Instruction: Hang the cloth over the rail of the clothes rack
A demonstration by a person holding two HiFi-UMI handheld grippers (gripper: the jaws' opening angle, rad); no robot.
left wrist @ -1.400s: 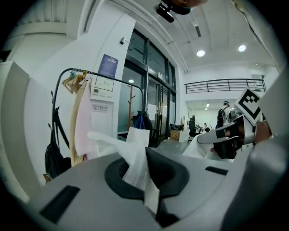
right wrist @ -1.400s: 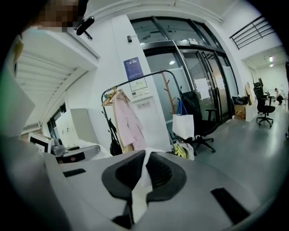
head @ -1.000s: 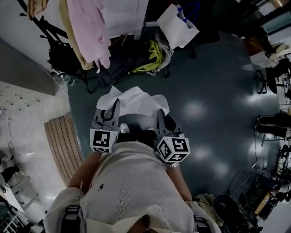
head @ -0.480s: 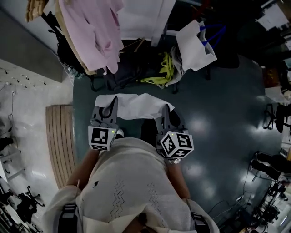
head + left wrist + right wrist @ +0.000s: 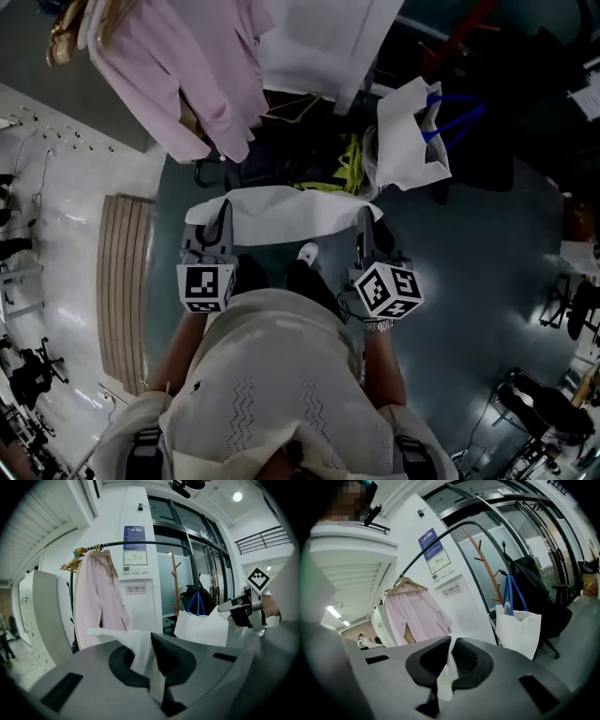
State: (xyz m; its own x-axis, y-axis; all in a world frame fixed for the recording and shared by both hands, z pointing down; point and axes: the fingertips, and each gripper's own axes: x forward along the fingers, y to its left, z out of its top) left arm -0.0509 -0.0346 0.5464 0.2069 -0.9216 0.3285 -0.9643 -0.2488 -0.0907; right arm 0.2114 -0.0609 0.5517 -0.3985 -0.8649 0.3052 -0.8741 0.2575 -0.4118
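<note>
A white cloth [image 5: 286, 214] is stretched flat between my two grippers in the head view. My left gripper [image 5: 223, 214] is shut on its left end, where white fabric [image 5: 143, 658] is pinched between the jaws. My right gripper [image 5: 364, 220] is shut on its right end, with a strip of the cloth [image 5: 449, 667] in the jaws. The rack's black rail [image 5: 140, 543] curves overhead in the left gripper view and arcs up as the rail [image 5: 454, 529] in the right gripper view. The cloth is held below and short of the rail.
A pink shirt [image 5: 187, 75] and a white garment [image 5: 323, 42] hang on the rack. A white tote bag [image 5: 408, 131] with blue handles hangs to the right. A dark bag and yellow item [image 5: 323, 159] lie under the rack. A wooden mat [image 5: 122, 272] lies at left.
Both grippers have spread apart and moved toward the rack, pulling the bunched cloth out into a flat strip. The rack and its garments now sit closer in the head view.
</note>
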